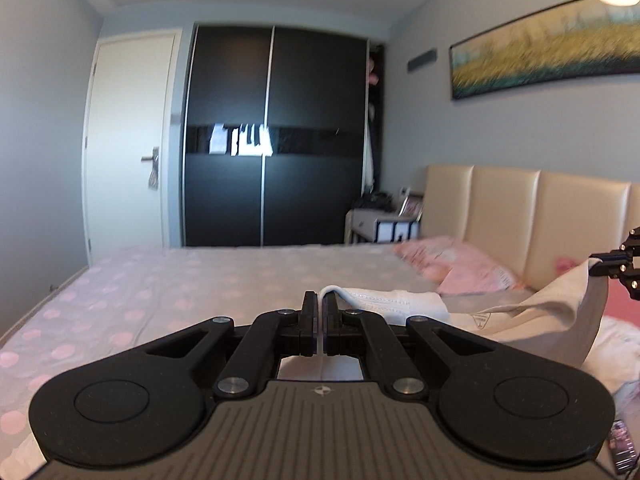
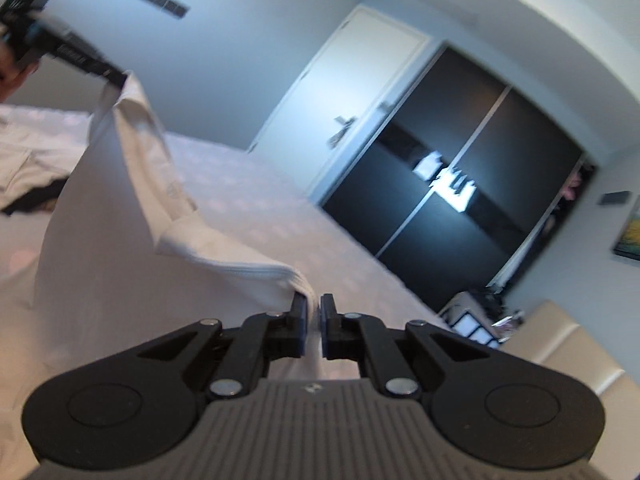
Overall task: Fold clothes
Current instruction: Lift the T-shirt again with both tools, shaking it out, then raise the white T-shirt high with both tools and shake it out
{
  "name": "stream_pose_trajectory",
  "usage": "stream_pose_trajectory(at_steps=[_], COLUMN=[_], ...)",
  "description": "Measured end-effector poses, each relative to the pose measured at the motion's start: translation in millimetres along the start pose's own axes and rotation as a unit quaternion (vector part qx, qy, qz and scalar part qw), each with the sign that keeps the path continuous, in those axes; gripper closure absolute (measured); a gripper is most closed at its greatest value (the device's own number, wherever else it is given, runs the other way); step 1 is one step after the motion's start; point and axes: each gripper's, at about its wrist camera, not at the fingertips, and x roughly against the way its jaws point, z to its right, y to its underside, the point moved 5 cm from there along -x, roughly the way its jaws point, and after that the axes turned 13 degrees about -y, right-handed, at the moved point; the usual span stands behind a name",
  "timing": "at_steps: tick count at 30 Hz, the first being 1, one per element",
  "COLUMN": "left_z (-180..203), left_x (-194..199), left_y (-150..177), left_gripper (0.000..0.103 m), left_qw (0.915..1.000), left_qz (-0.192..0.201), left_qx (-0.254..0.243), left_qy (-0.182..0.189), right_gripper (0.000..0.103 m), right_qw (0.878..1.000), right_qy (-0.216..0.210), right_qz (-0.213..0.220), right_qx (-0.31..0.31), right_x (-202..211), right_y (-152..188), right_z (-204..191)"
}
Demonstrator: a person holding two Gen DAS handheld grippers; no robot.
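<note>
The left gripper [image 1: 321,312] has its jaws pressed together on a thin edge of the white garment [image 1: 404,306], which shows as a pale sliver between the pads at lower centre of the left wrist view. The right gripper [image 2: 314,312] likewise has its jaws nearly closed on a hemmed corner of the same garment, the fabric bunched between the pads at lower centre of the right wrist view. From the left jaws the cloth runs toward the right edge of the frame, where the other gripper pinches it at centre right; in the right wrist view it stretches up to the upper left, where the left gripper and part of a hand [image 2: 10,76] appear. The garment hangs lifted between the 2 grippers above the bed [image 1: 180,276], whose sheet carries pale pink dots. A pink pillow [image 1: 460,268] lies against the beige headboard [image 1: 520,216] at centre right. Farther back stand a dark wardrobe [image 1: 276,136], a white door [image 1: 132,140], and a framed picture [image 1: 544,52] at upper right.
</note>
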Motion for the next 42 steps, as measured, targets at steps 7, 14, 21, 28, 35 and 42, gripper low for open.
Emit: stream_pose_trajectory(at_steps=[7,14,21,28,35,42], left_z=[11,39,53,0,-68,-91], left_x=[106,170,137,42,1,-6], left_y=[-64,-93,-52,37,81,102], left_gripper=[0.103,0.102,0.102,0.103,0.103,0.103], left_qw=[0.9947,0.9861,0.9966,0.9891,0.9793,0.9757], left_qz=[0.084,0.124,0.029,-0.101,-0.16,-0.164], left_qx=[0.015,0.0,-0.064,-0.078,-0.022,-0.042], left_qy=[0.058,0.11,0.044,-0.073,-0.123,-0.139], right_gripper=[0.099,0.103,0.102,0.098,0.098,0.093], right_qw=[0.987,0.963,0.992,0.979,0.96,0.946], right_qy=[0.124,0.212,0.057,-0.092,-0.193,-0.261], right_qz=[0.097,0.166,0.06,-0.067,-0.104,-0.112], right_qx=[0.022,-0.021,-0.092,-0.169,-0.174,-0.159], right_x=[148,247,179,66,-8,-57], right_y=[-55,-80,-34,55,106,91], right_z=[-7,7,-28,-105,-204,-280])
